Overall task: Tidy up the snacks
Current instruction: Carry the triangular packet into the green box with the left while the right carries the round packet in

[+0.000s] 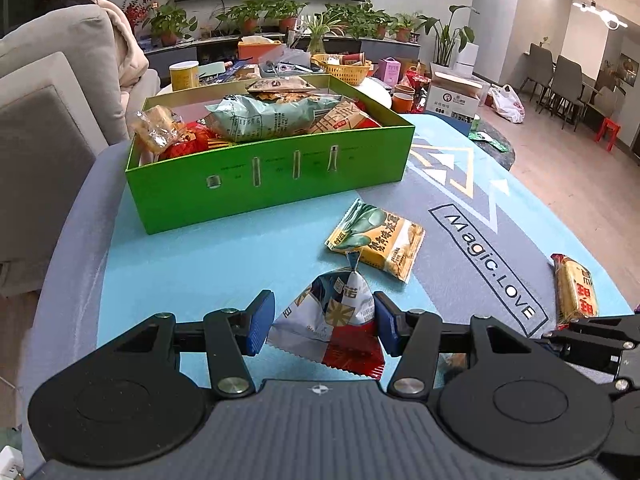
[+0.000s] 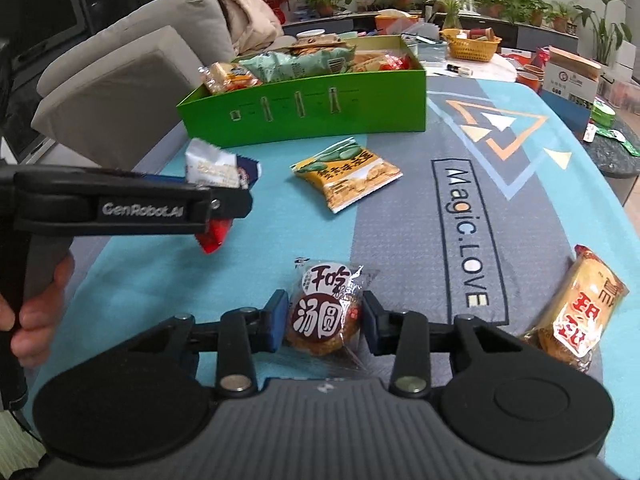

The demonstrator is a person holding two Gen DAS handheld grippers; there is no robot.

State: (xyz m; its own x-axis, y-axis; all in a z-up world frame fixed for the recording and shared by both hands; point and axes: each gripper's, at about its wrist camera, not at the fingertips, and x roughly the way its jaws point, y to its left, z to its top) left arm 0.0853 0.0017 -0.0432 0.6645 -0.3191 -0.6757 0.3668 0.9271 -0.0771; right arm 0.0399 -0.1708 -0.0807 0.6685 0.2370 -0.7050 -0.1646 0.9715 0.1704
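My left gripper (image 1: 324,326) is shut on a white, blue and red snack packet (image 1: 336,320) and holds it above the table; the packet also shows in the right wrist view (image 2: 214,168), lifted off the cloth. My right gripper (image 2: 325,318) is shut on a round brown cake in clear wrap (image 2: 324,316), low over the table. A green box (image 1: 272,176) full of snacks stands at the back. A yellow snack bag (image 1: 376,242) lies in front of the box. An orange biscuit pack (image 2: 576,308) lies at the right.
The table carries a blue and grey cloth (image 1: 480,248) printed "Magic.LOVE". A beige sofa (image 1: 48,120) stands to the left. Behind the box are a yellow basket (image 1: 342,68), cups, cartons and potted plants. A cardboard box (image 2: 572,76) is at the far right.
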